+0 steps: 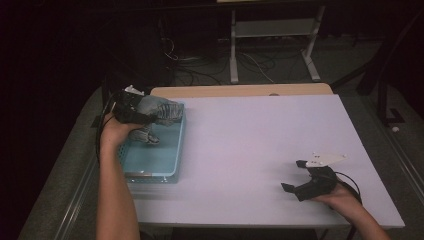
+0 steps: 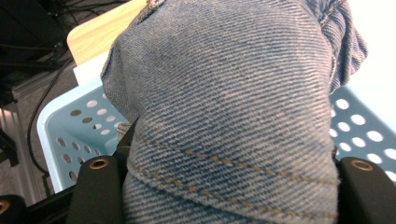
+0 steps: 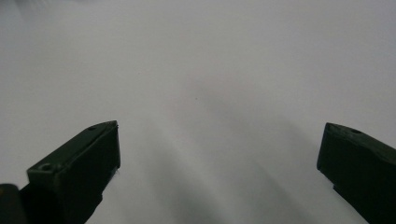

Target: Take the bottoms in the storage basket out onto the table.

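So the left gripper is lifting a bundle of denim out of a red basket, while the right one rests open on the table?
Not red: the high view shows the basket is light blue. The left gripper does hold the denim, and the right gripper rests open.

- We see the jeans (image 2: 233, 107) as denim cloth, blue-grey, coarse diagonal twill, matt, with tan thread seams
- Basket (image 2: 70, 135) looks like light blue plastic, smooth, slightly glossy, walls punched with round holes
- Table (image 1: 260, 145) top reads to us as smooth matt white, with a light wood strip at its far edge
- Left gripper (image 2: 224, 172) and right gripper (image 3: 219, 168) jaws look like matt black plastic, and we see brass-coloured metal screw rings on the left one
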Motion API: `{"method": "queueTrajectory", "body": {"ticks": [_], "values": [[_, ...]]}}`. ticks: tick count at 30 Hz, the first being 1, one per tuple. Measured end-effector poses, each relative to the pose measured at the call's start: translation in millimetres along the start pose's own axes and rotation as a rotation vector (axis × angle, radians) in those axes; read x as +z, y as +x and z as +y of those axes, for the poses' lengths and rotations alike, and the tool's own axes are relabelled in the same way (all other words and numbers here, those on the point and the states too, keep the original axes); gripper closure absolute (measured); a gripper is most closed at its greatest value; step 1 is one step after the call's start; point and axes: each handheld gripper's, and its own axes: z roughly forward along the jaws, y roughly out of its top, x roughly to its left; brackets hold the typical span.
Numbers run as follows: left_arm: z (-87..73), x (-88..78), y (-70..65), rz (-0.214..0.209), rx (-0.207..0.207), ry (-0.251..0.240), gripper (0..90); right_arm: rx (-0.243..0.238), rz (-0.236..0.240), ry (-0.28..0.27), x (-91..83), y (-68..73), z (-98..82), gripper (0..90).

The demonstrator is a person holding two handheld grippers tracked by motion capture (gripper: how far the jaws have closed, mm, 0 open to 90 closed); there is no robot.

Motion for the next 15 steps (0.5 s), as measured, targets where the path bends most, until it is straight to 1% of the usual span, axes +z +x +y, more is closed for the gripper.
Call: {"method": "queueTrajectory", "body": {"ticks": [3, 7, 13, 15], "values": [[2.8, -4.0, -2.9, -0.012, 0.010, -0.013, 36.4, 0.000, 0.001, -0.001, 0.2, -0.2, 0.3, 0.0], [7.1, -9.1, -7.3, -0.024, 0.014, -0.030, 36.4, -0.002, 0.002, 0.002, 0.2, 0.2, 0.1, 0.0], [13.5, -18.0, -14.4, -0.029, 0.029, -0.048, 36.2, -0.003, 0.002, -0.001, -0.4, 0.4, 0.1, 0.0], [15.5, -20.8, -16.8, -0.039, 0.035, -0.056, 36.2, -0.003, 0.003, -0.001, -0.3, 0.4, 0.2, 0.0]]}}
